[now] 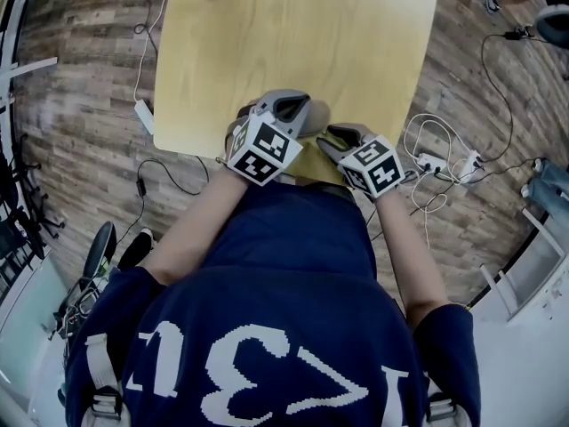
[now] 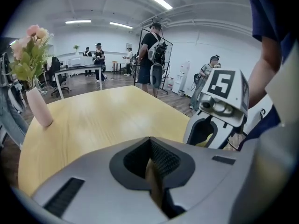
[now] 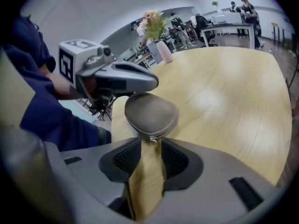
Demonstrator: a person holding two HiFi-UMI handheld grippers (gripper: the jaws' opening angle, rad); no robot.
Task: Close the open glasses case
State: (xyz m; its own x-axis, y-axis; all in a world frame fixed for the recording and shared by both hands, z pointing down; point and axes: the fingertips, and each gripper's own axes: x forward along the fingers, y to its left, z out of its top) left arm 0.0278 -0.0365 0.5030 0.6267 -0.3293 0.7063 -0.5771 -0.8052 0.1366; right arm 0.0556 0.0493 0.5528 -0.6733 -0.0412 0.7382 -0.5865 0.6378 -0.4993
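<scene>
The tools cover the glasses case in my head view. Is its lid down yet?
Observer: Yes. In the right gripper view the glasses case lies on the table with its lid down.
Operator: Is the right tool gripping it?
Observer: No. The right tool is open and empty; the zip pull sits just at its tips.
Operator: And the left tool?
Observer: The left tool is shut, its tip over the case's far edge; contact unclear.

glasses case [image 3: 151,115] on table [image 3: 233,87], near edge | vase [image 2: 39,107] at far edge
</scene>
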